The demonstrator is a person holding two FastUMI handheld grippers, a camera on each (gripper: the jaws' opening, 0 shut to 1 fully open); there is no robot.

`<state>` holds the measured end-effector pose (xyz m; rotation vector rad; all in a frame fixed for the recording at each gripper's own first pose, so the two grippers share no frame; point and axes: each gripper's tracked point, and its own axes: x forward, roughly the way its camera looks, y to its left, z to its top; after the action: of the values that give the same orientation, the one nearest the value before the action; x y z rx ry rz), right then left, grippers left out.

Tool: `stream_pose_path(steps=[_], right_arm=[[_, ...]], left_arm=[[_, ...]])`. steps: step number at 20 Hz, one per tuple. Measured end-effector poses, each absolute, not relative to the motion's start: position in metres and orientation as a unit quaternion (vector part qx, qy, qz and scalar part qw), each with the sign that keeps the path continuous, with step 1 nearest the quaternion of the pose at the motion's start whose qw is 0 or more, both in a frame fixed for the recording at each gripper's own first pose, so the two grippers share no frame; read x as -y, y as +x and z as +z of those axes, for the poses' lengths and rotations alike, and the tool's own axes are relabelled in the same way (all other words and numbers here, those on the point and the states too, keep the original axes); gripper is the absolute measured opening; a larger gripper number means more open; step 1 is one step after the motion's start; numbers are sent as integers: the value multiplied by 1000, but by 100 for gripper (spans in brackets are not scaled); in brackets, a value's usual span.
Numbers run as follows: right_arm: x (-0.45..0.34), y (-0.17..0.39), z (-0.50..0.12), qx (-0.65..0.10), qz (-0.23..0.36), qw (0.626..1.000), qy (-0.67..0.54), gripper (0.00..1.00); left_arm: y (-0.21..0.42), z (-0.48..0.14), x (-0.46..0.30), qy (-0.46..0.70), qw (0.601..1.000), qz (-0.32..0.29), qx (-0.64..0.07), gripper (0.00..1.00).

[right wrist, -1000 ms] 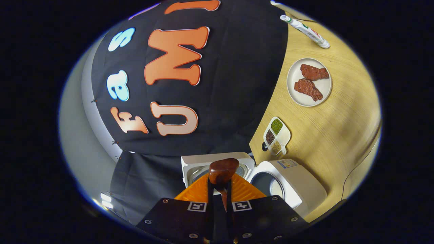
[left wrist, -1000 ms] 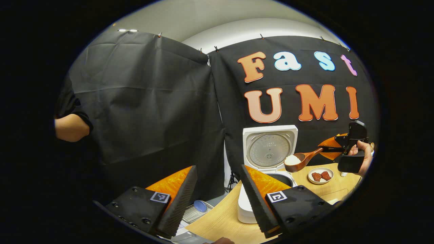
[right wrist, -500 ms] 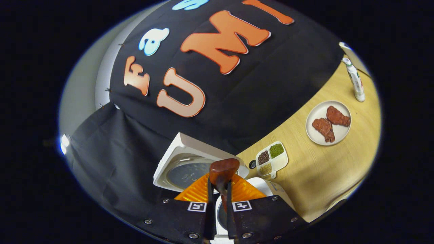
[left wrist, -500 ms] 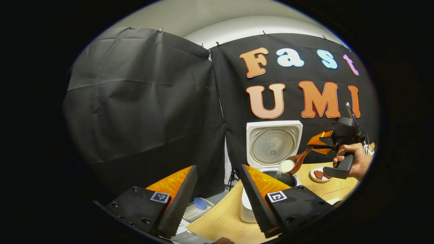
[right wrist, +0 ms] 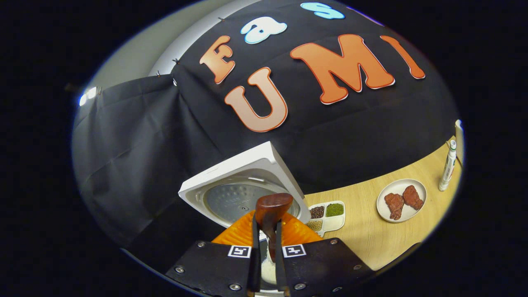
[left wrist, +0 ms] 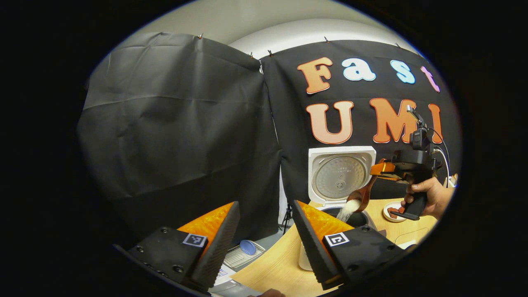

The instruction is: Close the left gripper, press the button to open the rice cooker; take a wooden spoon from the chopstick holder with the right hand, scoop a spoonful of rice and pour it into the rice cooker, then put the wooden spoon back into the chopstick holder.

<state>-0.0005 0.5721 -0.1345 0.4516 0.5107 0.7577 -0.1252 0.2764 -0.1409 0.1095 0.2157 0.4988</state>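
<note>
The white rice cooker [left wrist: 313, 259] stands open on the wooden table, its lid [left wrist: 341, 175] upright. In the left gripper view, a hand holds my right gripper [left wrist: 381, 170] above the pot, shut on the wooden spoon [left wrist: 364, 194]. The spoon is tipped down and white rice [left wrist: 345, 211] streams into the pot [left wrist: 354, 219]. In the right gripper view the spoon [right wrist: 270, 210] sticks out between my right gripper's [right wrist: 266, 243] pressed fingers, with the lid [right wrist: 241, 185] just beyond. My left gripper [left wrist: 264, 229] hangs open and empty, well left of the cooker.
A plate of brown meat pieces [right wrist: 402, 200] and a small divided dish of grains [right wrist: 328, 215] sit on the table [right wrist: 379, 243] right of the cooker. A white tube [right wrist: 447, 165] stands at the far right. A blue-lidded container [left wrist: 243, 252] lies below the table edge.
My right gripper rolled and tipped the spoon downward over the pot, so the rice now pours out. The left gripper drifted slightly left and stayed open.
</note>
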Motion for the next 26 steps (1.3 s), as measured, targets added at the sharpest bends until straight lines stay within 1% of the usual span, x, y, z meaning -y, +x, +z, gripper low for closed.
stream_pose_path(steps=[2,3,4,8,16,18,19,20,23,26], right_arm=[[-576,-7,-129,-226,378,878,188,13],[-577,-11,-127,-216,389,879,173,13],[-579,-15,-124,-205,399,879,158,13],[-583,-31,-113,-164,433,881,96,13],[-591,-62,-108,-98,487,868,-15,13],[-591,-66,-108,-90,494,864,-25,13],[-591,-65,-107,-87,498,862,-22,13],[-592,-68,-105,-83,503,860,-21,13],[-590,-73,-97,-67,511,857,-20,13],[-581,-79,-100,-91,509,856,19,13]], left_arm=[[-126,-140,-276,55,961,248,-109,88],[-126,-139,-276,57,961,248,-108,86],[-126,-137,-274,60,961,248,-106,88],[-127,-134,-270,62,962,248,-100,88],[-137,-133,-269,52,962,250,-93,88],[-137,-137,-270,49,963,249,-96,88],[-138,-138,-270,49,963,247,-98,86],[-137,-138,-269,51,963,244,-98,88],[-134,-137,-272,57,964,242,-97,88],[-134,-138,-267,53,965,239,-97,88]])
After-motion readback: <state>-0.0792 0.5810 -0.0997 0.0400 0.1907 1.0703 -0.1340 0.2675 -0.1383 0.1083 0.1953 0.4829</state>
